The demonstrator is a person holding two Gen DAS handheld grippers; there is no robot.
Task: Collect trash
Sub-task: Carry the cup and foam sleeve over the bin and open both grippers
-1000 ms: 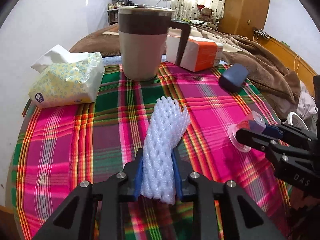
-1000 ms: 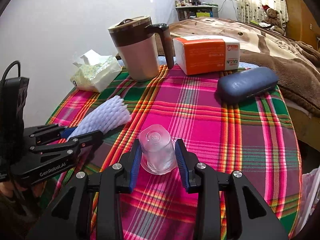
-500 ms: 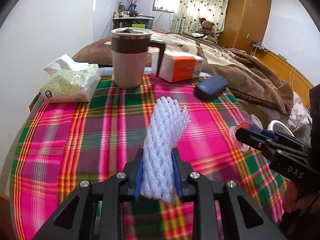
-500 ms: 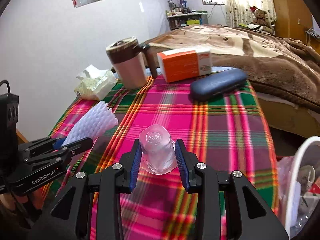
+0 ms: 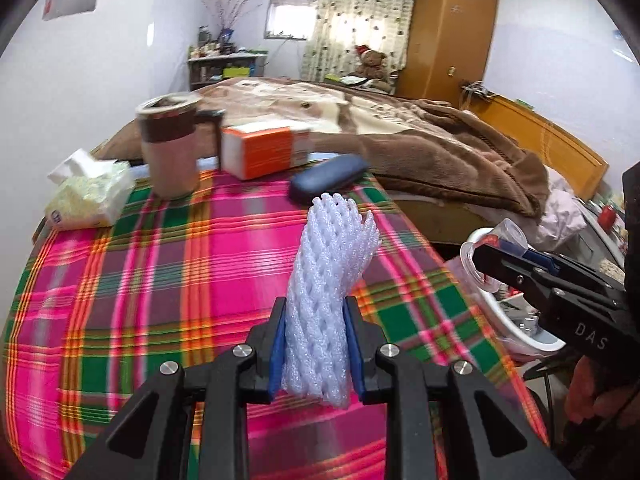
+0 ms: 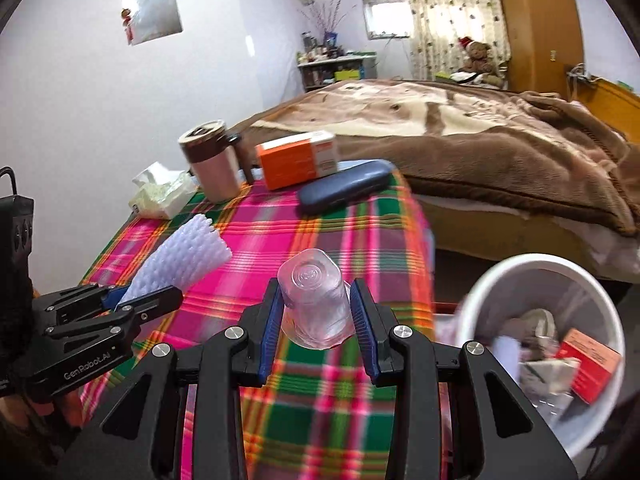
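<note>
My left gripper (image 5: 316,344) is shut on a white foam fruit net (image 5: 332,280) and holds it above the plaid tablecloth (image 5: 160,280). My right gripper (image 6: 316,324) is shut on a clear plastic cup (image 6: 314,300), held upside down above the table's right edge. The cup also shows in the left wrist view (image 5: 496,248), and the foam net in the right wrist view (image 6: 184,260). A white trash bin (image 6: 500,280) with paper and a red box inside stands on the floor right of the table, below and right of the cup.
At the table's far side stand a brown lidded mug (image 5: 170,148), a tissue pack (image 5: 88,196), an orange box (image 5: 264,152) and a dark blue case (image 5: 328,180). A bed with a brown blanket (image 6: 480,136) lies beyond the table.
Both grippers have lifted and drawn back and to the right with their loads. The trash bin has come into view beside the table.
</note>
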